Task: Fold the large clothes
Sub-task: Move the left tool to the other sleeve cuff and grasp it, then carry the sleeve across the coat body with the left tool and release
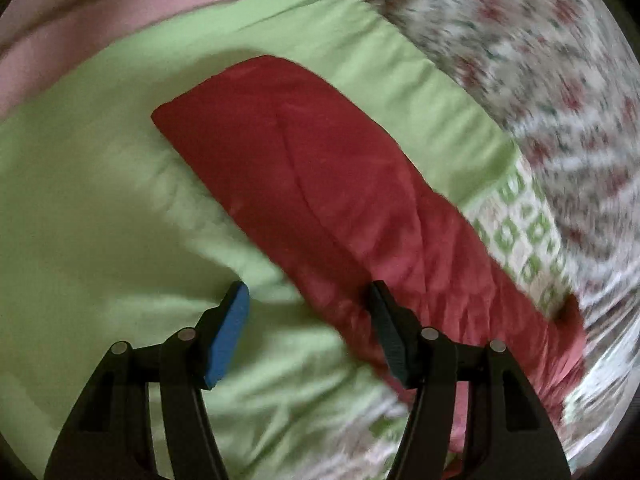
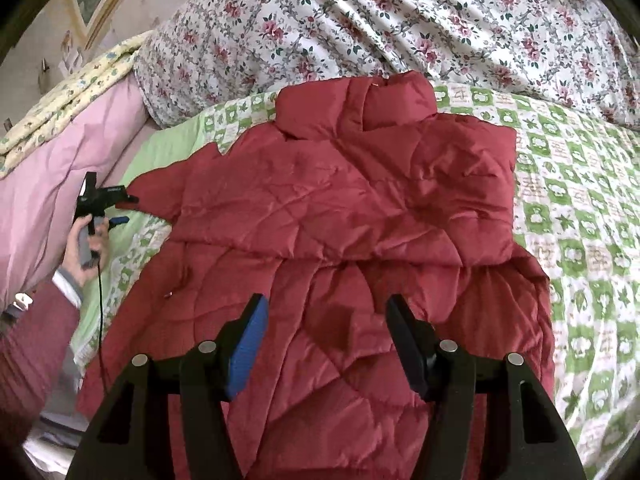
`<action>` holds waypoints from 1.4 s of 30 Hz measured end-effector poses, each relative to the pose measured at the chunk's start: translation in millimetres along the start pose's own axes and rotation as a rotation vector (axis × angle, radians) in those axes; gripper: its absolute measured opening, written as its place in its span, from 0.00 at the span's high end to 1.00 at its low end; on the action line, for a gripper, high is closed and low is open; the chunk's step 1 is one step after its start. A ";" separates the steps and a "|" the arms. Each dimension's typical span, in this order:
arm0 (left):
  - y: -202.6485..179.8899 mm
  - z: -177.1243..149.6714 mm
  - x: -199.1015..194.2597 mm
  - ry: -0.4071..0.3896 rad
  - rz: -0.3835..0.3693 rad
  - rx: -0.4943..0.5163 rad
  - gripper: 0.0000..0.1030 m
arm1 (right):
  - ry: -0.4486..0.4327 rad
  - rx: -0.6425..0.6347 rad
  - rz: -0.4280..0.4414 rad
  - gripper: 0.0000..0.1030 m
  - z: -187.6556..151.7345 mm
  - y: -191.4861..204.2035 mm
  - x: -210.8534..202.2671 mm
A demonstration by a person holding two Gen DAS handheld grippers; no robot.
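A dark red quilted jacket (image 2: pixel 340 208) lies spread on the bed, collar at the far end, one side folded over its middle. In the left wrist view its sleeve (image 1: pixel 320 176) stretches out over plain green fabric. My left gripper (image 1: pixel 308 300) is open and empty just above the near part of the sleeve; it also shows in the right wrist view (image 2: pixel 122 210) at the jacket's left edge. My right gripper (image 2: pixel 326 308) is open and empty above the jacket's lower half.
The bed cover (image 2: pixel 580 240) is green-and-white checked, with a plain green strip (image 1: pixel 100 240) on the left. A floral duvet (image 2: pixel 400 20) is bunched behind the collar. A pink quilt (image 2: pixel 60 184) lies along the left side.
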State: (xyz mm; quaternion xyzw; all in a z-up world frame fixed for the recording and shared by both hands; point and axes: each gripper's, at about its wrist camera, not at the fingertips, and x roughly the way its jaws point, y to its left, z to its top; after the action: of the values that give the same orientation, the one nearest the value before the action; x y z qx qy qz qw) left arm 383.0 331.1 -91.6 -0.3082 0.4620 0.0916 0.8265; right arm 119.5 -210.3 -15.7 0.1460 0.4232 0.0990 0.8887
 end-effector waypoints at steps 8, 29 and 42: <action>-7.8 12.0 8.9 -0.036 -0.098 -0.016 0.88 | 0.019 0.015 0.013 0.39 -6.9 4.0 4.9; -175.0 -128.1 -100.4 -0.179 -0.308 0.579 0.95 | 0.001 0.085 0.062 0.39 4.1 -9.5 2.9; -251.2 -224.7 -104.1 -0.100 -0.395 0.820 0.95 | -0.009 0.185 0.099 0.38 14.2 -40.1 4.9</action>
State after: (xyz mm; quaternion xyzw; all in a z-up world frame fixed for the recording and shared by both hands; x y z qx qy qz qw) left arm 275.7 12.2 14.4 -0.0330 0.3520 -0.2436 0.9031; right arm 135.8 -248.9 -24.5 0.2489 0.4186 0.1028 0.8674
